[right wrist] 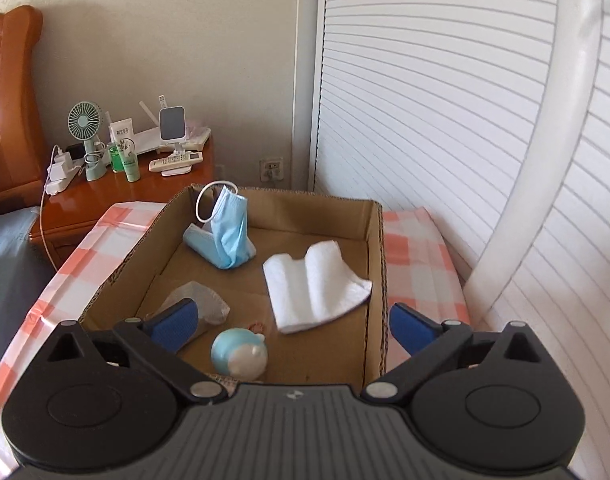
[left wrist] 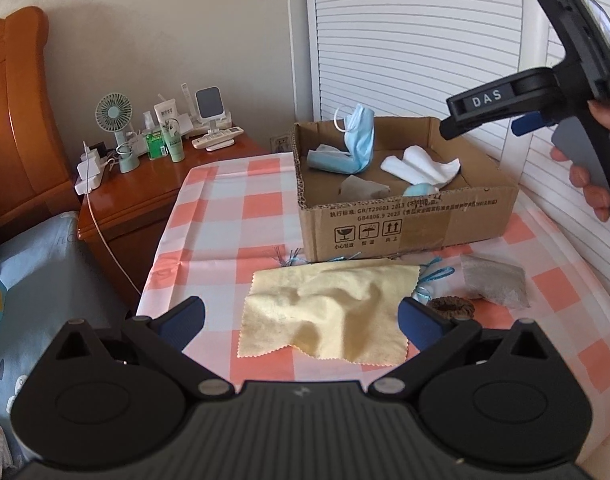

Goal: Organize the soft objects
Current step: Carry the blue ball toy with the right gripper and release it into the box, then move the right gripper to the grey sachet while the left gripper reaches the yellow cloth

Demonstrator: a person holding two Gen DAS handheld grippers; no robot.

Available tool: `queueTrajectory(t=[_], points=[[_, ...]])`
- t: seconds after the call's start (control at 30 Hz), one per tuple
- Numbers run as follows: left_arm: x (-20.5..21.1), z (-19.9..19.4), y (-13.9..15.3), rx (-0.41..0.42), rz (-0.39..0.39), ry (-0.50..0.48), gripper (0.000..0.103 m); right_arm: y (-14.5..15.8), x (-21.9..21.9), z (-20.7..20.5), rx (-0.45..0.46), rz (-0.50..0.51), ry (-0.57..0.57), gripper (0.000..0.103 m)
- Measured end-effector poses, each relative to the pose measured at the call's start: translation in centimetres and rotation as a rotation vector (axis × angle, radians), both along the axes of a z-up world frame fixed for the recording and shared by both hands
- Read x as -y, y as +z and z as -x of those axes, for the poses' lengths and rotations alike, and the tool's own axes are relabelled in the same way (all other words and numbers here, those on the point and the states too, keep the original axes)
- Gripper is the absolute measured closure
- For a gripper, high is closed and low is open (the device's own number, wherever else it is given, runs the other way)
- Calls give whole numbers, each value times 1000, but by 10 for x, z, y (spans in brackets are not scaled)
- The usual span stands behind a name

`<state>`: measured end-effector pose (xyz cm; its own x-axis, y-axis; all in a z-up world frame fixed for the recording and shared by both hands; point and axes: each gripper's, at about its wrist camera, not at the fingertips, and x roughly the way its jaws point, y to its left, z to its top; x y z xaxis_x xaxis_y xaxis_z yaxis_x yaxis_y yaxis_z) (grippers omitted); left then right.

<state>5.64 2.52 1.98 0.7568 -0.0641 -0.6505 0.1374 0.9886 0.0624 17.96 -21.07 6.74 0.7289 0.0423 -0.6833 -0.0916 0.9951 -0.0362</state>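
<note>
Cardboard box [right wrist: 375, 280], frame centre on checked table [left wrist: 225, 216]: held face mask [right wrist: 229, 232], white cloth [right wrist: 313, 284], blue toy [right wrist: 241, 354], apparently already sorted. Right hand-held gripper [right wrist: 291, 326] gaped empty above it. Left view alone showed yellow cloth [left wrist: 329, 312], lower centre, framed by left hand-held gripper [left wrist: 303, 320], released, seemingly next.

We read "DAS" in white on the right hand-held gripper [left wrist: 487, 114]. The cardboard box [left wrist: 409, 220] carries "GB/T29601", "GB4806.9 2023" and three handling symbols; its other print is too small for us.
</note>
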Motion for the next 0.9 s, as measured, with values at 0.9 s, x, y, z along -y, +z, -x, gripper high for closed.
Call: queueTrajectory(t=[0.9], points=[[1,-24,-89,-218,55,-54,1,-62,23,114,-57,8,9,0]])
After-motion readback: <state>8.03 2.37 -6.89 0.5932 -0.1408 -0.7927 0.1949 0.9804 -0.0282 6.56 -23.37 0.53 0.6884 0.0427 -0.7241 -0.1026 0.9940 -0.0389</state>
